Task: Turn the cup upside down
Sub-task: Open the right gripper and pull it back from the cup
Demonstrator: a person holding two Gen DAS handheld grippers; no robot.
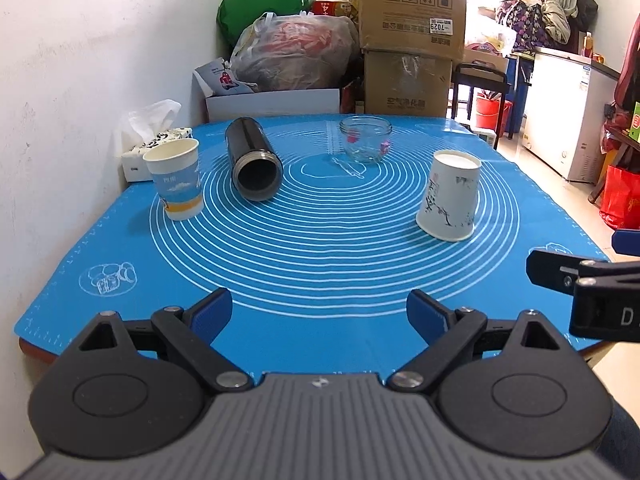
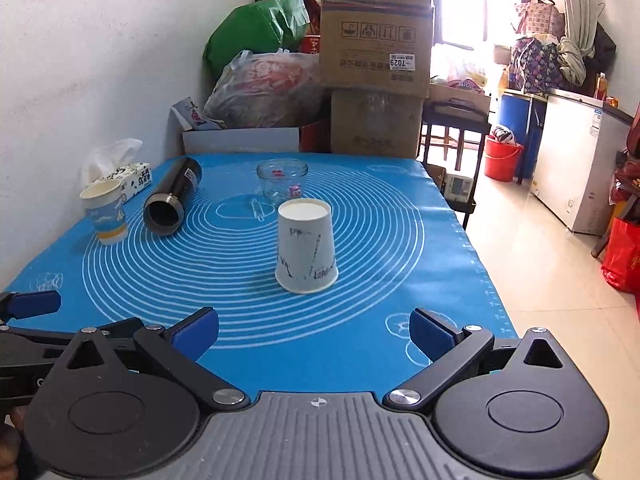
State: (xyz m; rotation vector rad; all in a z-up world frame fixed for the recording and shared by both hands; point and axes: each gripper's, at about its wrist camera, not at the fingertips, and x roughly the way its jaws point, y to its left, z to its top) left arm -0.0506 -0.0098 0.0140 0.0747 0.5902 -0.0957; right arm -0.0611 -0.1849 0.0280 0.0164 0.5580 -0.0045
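Observation:
A white paper cup with ink drawings (image 1: 450, 196) (image 2: 306, 246) stands upside down on the blue mat (image 1: 320, 248) (image 2: 240, 352), mouth on the mat. A blue and white paper cup (image 1: 176, 178) (image 2: 106, 212) stands upright at the left. My left gripper (image 1: 319, 314) is open and empty above the mat's near edge. My right gripper (image 2: 314, 334) is open and empty, a short way in front of the white cup. Part of the right gripper shows at the right edge of the left wrist view (image 1: 580, 276).
A black flask (image 1: 252, 160) (image 2: 172, 196) lies on its side, open mouth toward me. A glass jar (image 1: 365, 138) (image 2: 282, 182) stands at the back. A tissue box (image 1: 156, 148) (image 2: 128, 178) sits by the wall. Cardboard boxes (image 1: 408, 36) and bags stand behind the table.

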